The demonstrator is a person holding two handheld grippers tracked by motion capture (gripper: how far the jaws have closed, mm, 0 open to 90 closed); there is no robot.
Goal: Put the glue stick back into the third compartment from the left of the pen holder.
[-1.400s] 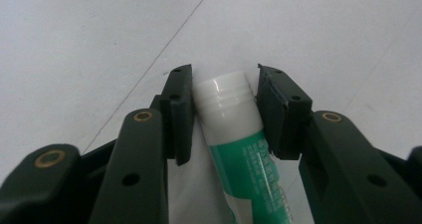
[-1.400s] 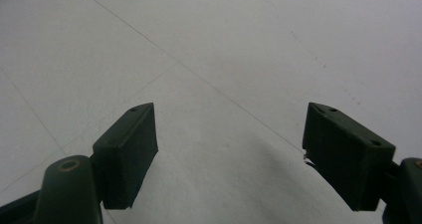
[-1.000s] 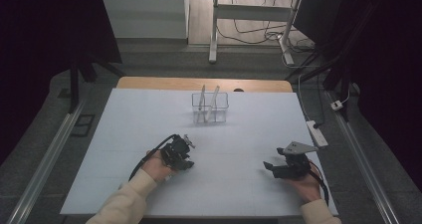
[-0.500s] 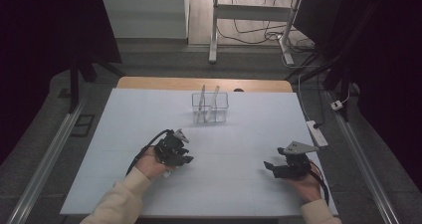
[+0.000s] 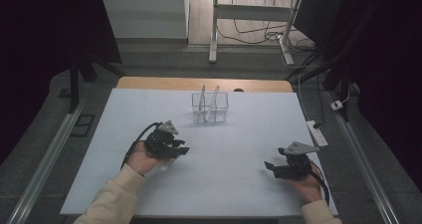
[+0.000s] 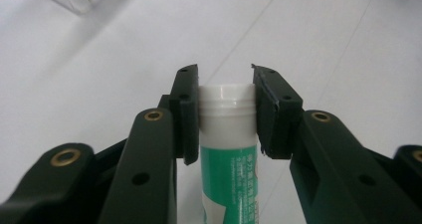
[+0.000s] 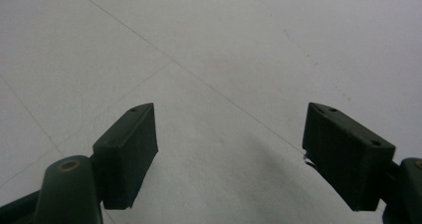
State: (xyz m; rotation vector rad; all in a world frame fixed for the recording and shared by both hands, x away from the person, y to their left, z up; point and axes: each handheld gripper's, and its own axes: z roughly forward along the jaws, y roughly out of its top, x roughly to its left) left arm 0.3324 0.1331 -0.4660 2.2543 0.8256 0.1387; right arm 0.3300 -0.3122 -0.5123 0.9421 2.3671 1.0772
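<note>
My left gripper (image 5: 171,147) is shut on a white tube with a green label (image 6: 228,154). Its two pads press on the sides of the tube's white cap (image 6: 226,102). In the high view this gripper hovers over the left middle of the white sheet (image 5: 239,134), held by a hand in a cream sleeve. At the right front of the sheet, my right gripper (image 5: 272,168) stands open, and its jaws (image 7: 229,134) have nothing but bare sheet between them.
A clear square container (image 5: 210,107) with two upright sticks in it stands at the back middle of the sheet. A white power strip (image 5: 317,133) lies past the table's right edge. A strip of bare wood (image 5: 149,83) shows along the far edge.
My left gripper has risen a little and shifted left with the tube in it. The right gripper has stayed where it was.
</note>
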